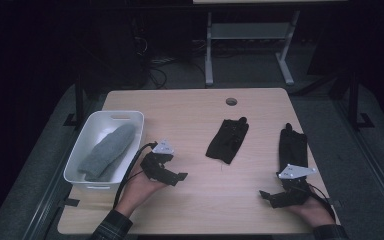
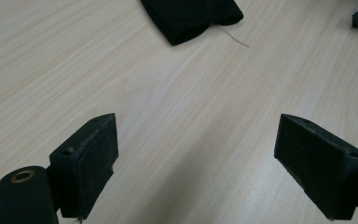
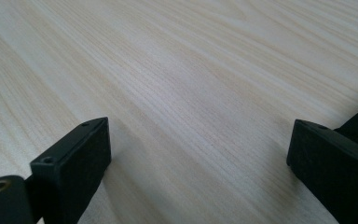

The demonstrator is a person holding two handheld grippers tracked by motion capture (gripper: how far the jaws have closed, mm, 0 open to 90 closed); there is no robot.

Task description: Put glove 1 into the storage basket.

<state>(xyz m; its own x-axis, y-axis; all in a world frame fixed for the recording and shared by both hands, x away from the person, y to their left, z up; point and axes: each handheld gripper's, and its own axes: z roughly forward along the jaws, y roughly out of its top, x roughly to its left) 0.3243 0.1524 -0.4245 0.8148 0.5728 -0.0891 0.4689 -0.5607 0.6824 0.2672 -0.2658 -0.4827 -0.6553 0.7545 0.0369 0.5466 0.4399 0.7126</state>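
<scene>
A lab or test room, dim around one lit table

A pale wood-grain table [image 1: 195,150] with a cable hole [image 1: 231,101] at 12 o'clock stands on grey carpet [image 1: 250,70]. Beyond it at 12 o'clock, a white-framed desk [image 1: 209,55] and tangled cables [image 1: 155,67] sit against dark surroundings.

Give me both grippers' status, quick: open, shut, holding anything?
Left gripper: open, holding nothing, over bare table near a black glove.
Right gripper: open, holding nothing, bare wood between its jaws.
</scene>
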